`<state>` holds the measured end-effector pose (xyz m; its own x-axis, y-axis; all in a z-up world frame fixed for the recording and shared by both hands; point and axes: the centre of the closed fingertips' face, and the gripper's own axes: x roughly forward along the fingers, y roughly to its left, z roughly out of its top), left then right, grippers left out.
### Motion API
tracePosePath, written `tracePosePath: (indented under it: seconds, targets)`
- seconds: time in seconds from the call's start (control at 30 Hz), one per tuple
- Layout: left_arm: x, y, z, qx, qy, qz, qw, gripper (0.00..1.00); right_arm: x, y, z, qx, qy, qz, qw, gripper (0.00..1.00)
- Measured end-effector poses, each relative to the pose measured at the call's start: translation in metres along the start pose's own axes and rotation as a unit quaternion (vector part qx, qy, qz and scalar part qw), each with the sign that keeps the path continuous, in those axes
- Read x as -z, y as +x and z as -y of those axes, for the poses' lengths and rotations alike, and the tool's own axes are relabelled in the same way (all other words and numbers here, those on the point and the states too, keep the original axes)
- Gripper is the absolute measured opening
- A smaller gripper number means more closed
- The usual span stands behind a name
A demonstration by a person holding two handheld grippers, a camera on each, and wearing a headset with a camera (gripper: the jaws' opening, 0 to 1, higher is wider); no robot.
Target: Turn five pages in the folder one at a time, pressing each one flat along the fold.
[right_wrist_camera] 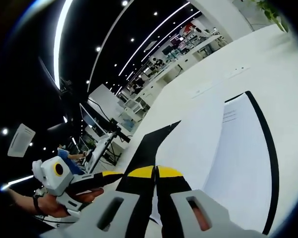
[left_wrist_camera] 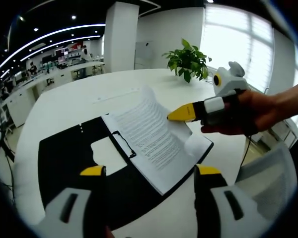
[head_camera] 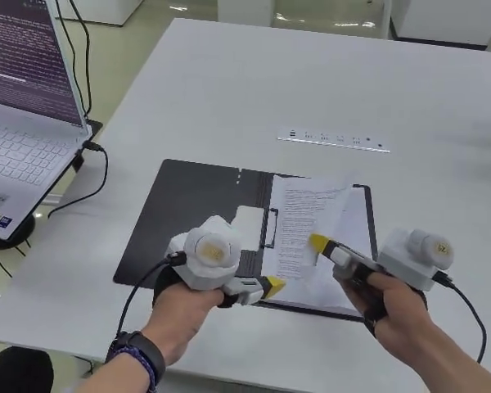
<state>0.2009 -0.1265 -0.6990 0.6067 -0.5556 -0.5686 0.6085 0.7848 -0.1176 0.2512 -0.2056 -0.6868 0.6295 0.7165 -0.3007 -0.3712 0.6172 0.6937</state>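
Observation:
An open black folder (head_camera: 188, 205) lies on the white table, its left cover bare but for a white patch. A clip (head_camera: 270, 228) holds a printed paper stack on the right half. My right gripper (head_camera: 319, 242) is shut on the top page (head_camera: 307, 214), which curls up off the stack. In the right gripper view the jaws (right_wrist_camera: 155, 172) meet on the page's edge (right_wrist_camera: 198, 144). My left gripper (left_wrist_camera: 150, 171) is open just above the folder's (left_wrist_camera: 64, 153) near edge, with the lifted page (left_wrist_camera: 149, 124) and the right gripper (left_wrist_camera: 181, 113) beyond it. In the head view the left gripper (head_camera: 272, 286) hovers at the folder's bottom edge.
An open laptop (head_camera: 16, 98) stands at the table's left edge with a cable (head_camera: 94, 184) trailing toward the folder. A flat socket strip (head_camera: 334, 141) is set into the table behind the folder. A potted plant (left_wrist_camera: 188, 59) stands at the table's far end.

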Motion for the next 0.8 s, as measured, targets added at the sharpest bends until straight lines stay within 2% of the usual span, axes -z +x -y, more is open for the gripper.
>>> tracePosePath:
  seconds: [0.17, 0.43, 0.5, 0.63, 0.8]
  targets:
    - [0.004, -0.007, -0.009, -0.009, -0.012, 0.003, 0.9999, 0.71, 0.004, 0.012, -0.01, -0.004, -0.006, -0.006, 1.0, 0.0]
    - [0.01, -0.018, -0.018, -0.017, -0.025, 0.01, 0.9995, 0.72, 0.013, 0.033, -0.03, -0.023, -0.007, -0.018, 0.9996, 0.0]
    - [0.01, -0.02, -0.02, -0.022, -0.038, 0.016, 0.9989, 0.72, 0.015, 0.038, -0.031, -0.025, -0.004, -0.02, 0.9995, 0.0]
    - [0.016, -0.026, -0.022, -0.026, -0.037, 0.013, 0.9989, 0.72, 0.018, 0.048, -0.038, -0.033, 0.005, -0.02, 0.9992, 0.0]
    - [0.02, -0.033, -0.031, -0.039, -0.05, 0.017, 0.9978, 0.72, 0.027, 0.059, -0.047, -0.045, 0.0, -0.036, 0.9983, 0.0]
